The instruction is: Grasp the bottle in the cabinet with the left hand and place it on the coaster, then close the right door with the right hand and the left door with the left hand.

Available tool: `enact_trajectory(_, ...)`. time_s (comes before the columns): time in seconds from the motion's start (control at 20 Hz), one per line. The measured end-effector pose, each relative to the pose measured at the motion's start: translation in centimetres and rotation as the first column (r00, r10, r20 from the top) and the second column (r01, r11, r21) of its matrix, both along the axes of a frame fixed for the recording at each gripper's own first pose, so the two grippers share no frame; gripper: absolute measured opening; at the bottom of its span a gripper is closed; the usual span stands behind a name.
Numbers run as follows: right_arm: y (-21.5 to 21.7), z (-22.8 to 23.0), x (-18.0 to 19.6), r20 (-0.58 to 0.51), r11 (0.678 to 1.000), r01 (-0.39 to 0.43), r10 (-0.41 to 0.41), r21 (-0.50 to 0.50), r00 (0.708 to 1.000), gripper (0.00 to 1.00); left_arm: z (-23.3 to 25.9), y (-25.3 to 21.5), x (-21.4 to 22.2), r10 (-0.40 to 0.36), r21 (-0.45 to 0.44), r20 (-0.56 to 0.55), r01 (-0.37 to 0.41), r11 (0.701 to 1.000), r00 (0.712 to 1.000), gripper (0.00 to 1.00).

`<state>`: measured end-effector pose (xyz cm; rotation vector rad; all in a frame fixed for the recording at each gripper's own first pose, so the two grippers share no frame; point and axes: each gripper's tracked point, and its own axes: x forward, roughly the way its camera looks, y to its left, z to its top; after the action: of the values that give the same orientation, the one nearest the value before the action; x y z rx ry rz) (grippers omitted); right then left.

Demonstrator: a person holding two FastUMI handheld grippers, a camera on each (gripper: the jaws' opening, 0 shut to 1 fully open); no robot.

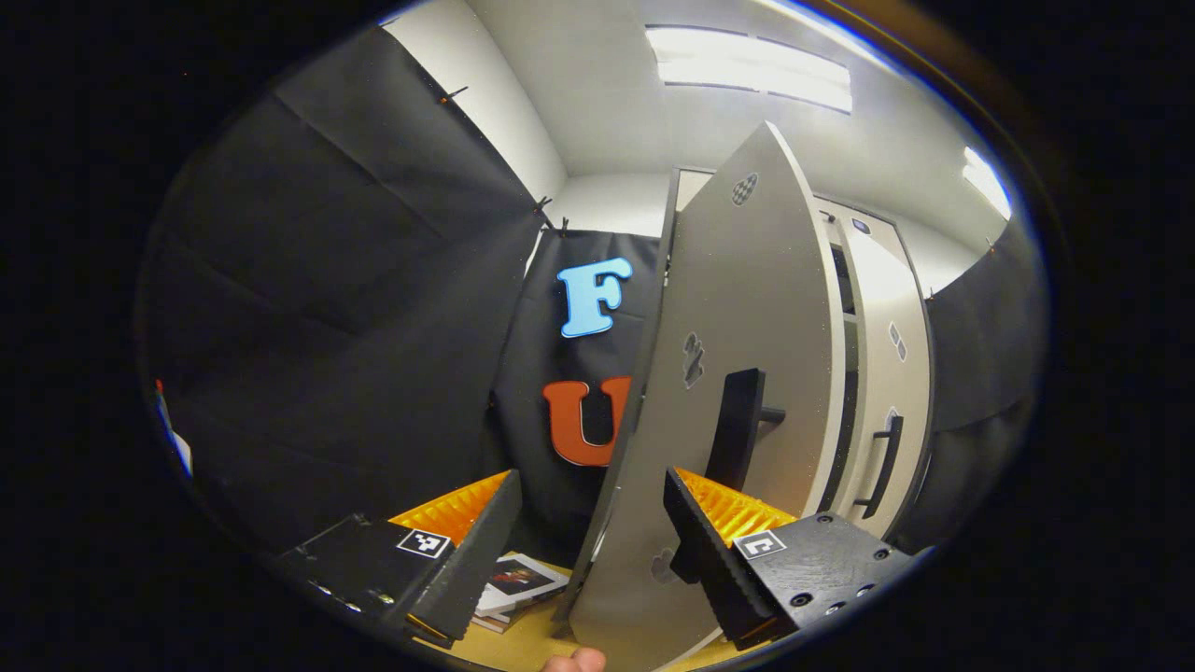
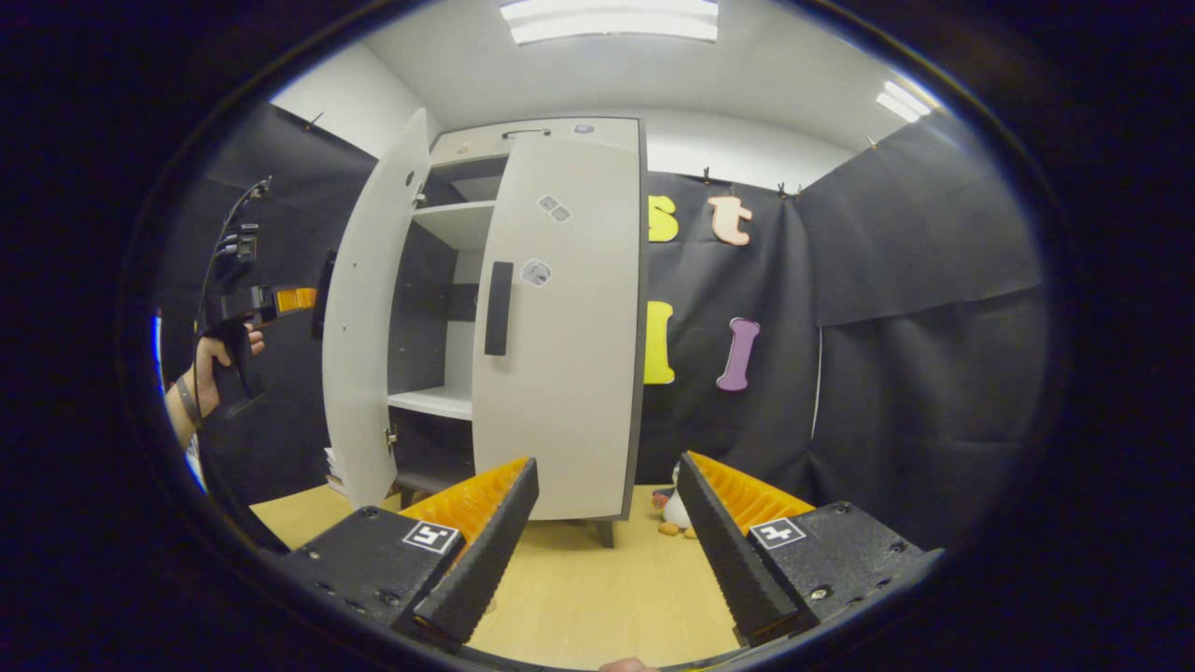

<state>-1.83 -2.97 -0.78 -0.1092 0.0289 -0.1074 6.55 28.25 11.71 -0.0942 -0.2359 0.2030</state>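
Left door (image 1: 738,373) stands ajar, its edge between our left gripper (image 1: 590,523) fingers, spread, pinching nothing; handle (image 1: 735,427) just right. Right door (image 2: 560,327) shut; right gripper (image 2: 607,523) spread, well back. Push rightward, we judge.

Left door (image 1: 738,373) edge stands between open left gripper (image 1: 588,551) fingers

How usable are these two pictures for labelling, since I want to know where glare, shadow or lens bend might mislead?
Left gripper view: ceiling lights blow out to white, the left door bows strongly and glare washes the right door. Right gripper view: even light, sharp, cabinet edges curve mildly, its interior sits in shadow, and the other gripper at the rim is small and squeezed.
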Motion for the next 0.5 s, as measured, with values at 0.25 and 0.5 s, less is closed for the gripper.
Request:
enact_trajectory(0.25, -1.3, 0.4, 0.1, 0.011, 0.999, 0.034, -0.034, 0.002, 0.999, 0.98, -0.3, -3.8, 0.7, -0.103, -0.006, -0.027, 0.103, 0.995, 0.994, 0.99)
enact_trajectory(0.5, -2.0, 0.3, -0.3, 0.018, 0.997, 0.070, -0.070, 0.012, 0.997, 0.94, 0.4, -3.5, 0.5, -0.091, 0.024, 0.002, 0.091, 0.996, 0.996, 0.99)
